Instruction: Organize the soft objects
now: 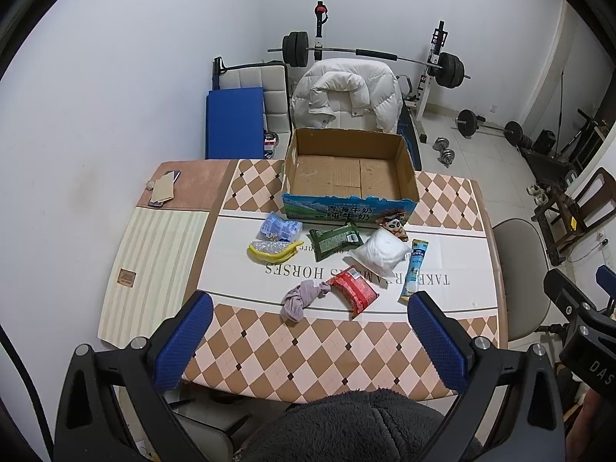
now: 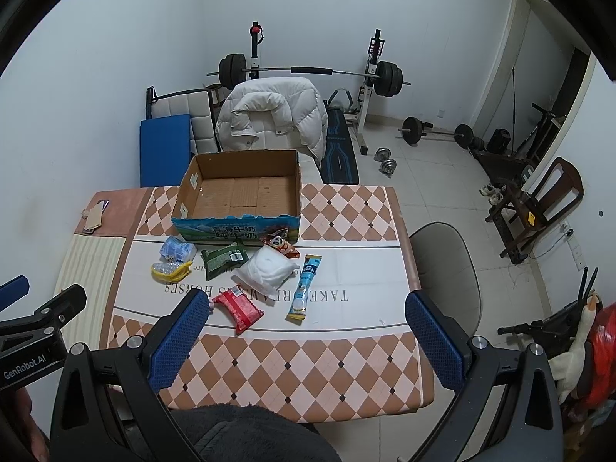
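An empty cardboard box (image 1: 348,171) (image 2: 240,192) stands at the table's far side. In front of it lie soft packets: a blue-white pack (image 1: 280,229), a yellow-edged bag (image 1: 273,250), a green pack (image 1: 334,239), a panda snack bag (image 1: 393,226), a white pouch (image 1: 379,252), a red pack (image 1: 353,293), a long blue tube pack (image 1: 414,271) and a knotted mauve cloth (image 1: 302,298). My left gripper (image 1: 310,331) is open and empty, above the table's near edge. My right gripper (image 2: 306,331) is open and empty, to the right; its left finger hides the cloth.
A phone and cardboard scrap (image 1: 163,188) lie at the table's far left corner. A chair with a white jacket (image 1: 346,94) stands behind the box. A grey chair (image 2: 446,269) stands right of the table. Barbell rack and weights (image 2: 308,73) fill the back.
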`<state>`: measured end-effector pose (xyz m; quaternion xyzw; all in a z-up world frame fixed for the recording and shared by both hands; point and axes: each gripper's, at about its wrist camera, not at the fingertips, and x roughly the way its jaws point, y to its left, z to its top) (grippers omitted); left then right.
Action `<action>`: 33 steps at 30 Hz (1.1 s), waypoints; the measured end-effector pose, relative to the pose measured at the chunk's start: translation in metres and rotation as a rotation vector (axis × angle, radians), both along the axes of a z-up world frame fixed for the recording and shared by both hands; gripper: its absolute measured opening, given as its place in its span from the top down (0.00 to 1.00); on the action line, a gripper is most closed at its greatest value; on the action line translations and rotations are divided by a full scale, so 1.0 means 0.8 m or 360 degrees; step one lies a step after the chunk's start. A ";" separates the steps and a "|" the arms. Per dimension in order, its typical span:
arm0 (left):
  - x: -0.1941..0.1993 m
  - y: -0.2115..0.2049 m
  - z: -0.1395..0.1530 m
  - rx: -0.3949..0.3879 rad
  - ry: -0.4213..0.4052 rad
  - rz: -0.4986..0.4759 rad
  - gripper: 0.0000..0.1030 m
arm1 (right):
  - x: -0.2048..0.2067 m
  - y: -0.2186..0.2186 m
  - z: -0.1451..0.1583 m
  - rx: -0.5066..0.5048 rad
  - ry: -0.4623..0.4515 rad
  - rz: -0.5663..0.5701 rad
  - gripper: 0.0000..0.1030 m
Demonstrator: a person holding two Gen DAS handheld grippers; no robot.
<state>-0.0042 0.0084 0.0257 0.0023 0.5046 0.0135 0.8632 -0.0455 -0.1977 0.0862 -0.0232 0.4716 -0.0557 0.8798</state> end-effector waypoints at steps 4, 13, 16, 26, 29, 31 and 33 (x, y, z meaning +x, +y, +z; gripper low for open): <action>-0.001 0.000 -0.001 0.0001 0.0000 0.0002 0.00 | -0.001 -0.001 0.000 0.0001 0.0002 -0.0004 0.00; -0.002 0.001 -0.001 0.0004 -0.0003 0.0015 0.00 | -0.001 0.004 0.002 0.0002 0.0005 0.0000 0.00; -0.004 0.002 -0.002 0.0004 -0.0002 0.0022 0.00 | -0.003 0.013 0.005 0.0007 0.0006 0.0002 0.00; 0.017 0.037 -0.053 0.0199 -0.0048 -0.0025 0.00 | 0.016 0.028 -0.031 0.0080 0.0033 0.0103 0.00; 0.053 0.068 -0.110 0.0358 -0.0004 -0.0039 0.00 | 0.057 0.032 -0.092 0.0092 0.0149 0.0207 0.00; 0.083 0.084 -0.163 0.0415 0.0126 -0.0101 0.00 | 0.090 0.044 -0.147 0.0077 0.0283 0.0282 0.00; 0.106 0.091 -0.213 0.0395 0.0290 -0.0192 0.01 | 0.124 0.062 -0.211 0.0039 0.0447 0.0385 0.00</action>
